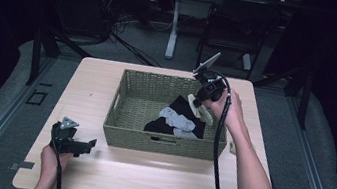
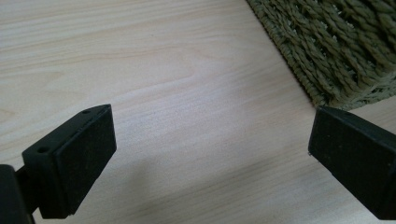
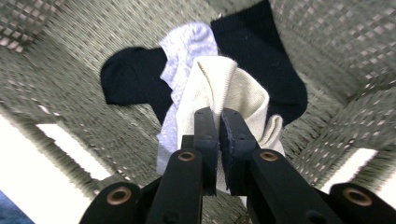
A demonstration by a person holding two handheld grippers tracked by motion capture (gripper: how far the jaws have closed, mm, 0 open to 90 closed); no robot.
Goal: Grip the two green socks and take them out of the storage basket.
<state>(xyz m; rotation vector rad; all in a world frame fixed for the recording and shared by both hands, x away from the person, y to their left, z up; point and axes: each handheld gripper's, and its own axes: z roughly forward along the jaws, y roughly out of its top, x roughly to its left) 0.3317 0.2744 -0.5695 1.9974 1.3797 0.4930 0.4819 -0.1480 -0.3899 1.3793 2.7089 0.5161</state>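
A woven basket (image 1: 129, 114) stands in the middle of the table. Inside it lie a black sock (image 1: 184, 108) and a light grey sock (image 1: 177, 120). My right gripper (image 1: 199, 100) hangs over the basket's right side, shut on a cream sock (image 1: 200, 111) that dangles from its jaws. In the right gripper view the cream sock (image 3: 219, 88) is pinched between the jaws above the grey sock (image 3: 187, 46) and the black sock (image 3: 261, 60). My left gripper (image 1: 88, 144) rests low at the table's front left, open, with bare wood between its jaws (image 2: 210, 154).
The basket's corner (image 2: 336, 51) lies just ahead and right of the left gripper. A small pale item (image 1: 233, 147) lies on the table to the right of the basket. Chairs and a table leg stand behind the table.
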